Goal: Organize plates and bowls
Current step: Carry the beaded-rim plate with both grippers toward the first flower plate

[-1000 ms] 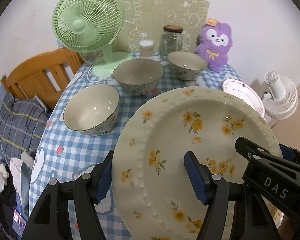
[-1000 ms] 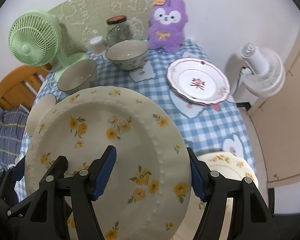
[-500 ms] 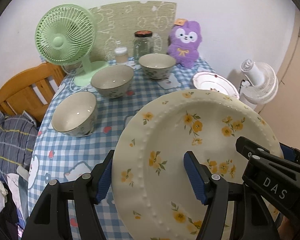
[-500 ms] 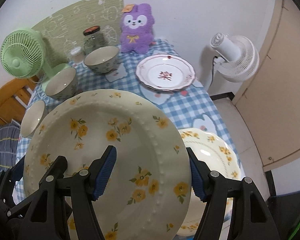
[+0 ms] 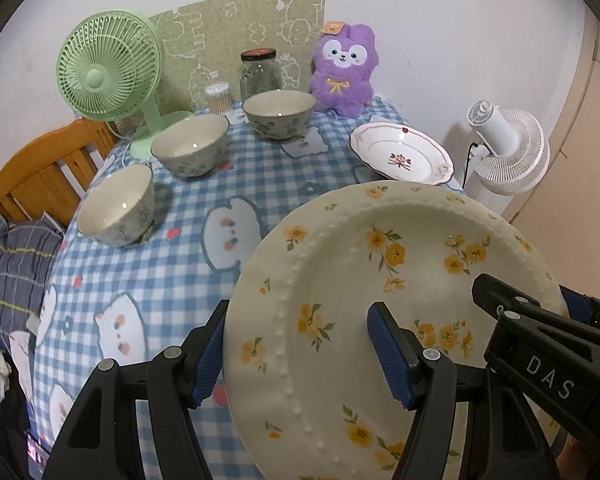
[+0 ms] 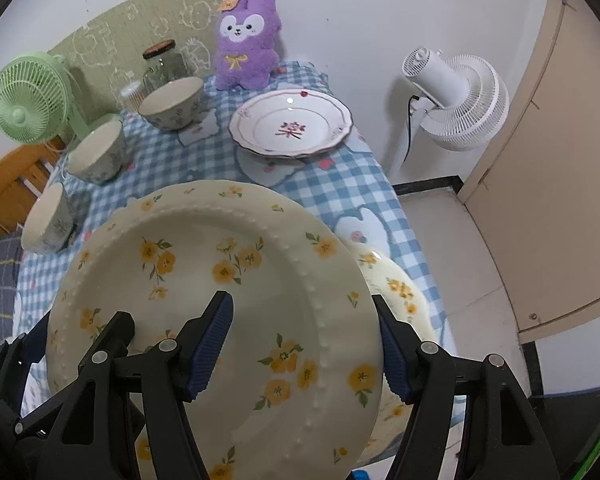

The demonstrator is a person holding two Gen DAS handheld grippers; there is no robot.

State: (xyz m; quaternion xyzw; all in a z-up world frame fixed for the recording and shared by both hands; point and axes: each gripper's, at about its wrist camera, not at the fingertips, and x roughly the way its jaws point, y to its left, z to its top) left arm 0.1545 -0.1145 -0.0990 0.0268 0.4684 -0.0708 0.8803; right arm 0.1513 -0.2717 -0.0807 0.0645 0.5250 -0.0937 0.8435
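Together, both my grippers hold up one yellow-flowered plate (image 5: 384,280).
My left gripper (image 5: 296,354) pinches its left rim between the fingers, my right gripper (image 6: 306,346) its right rim; it hangs tilted over the near tabletop (image 5: 172,276), above a second flowered plate (image 6: 400,292).

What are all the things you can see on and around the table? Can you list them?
yellow-flower plate: 1, cream, held up over the near table edge
second flowered plate: 1, cream, on the table beneath
red-trimmed plate: 1, white, far right
bowls: 3, cream inside, left side in a row
glass jar: 1, clear, at back
small tub: 1, beside the jar
plush toy: 1, purple, back
green fan: 1, back left
white fan: 1, beside table
tablecloth: 1, blue check
left gripper: 1, black, on plate's left rim
right gripper: 1, black, on right rim
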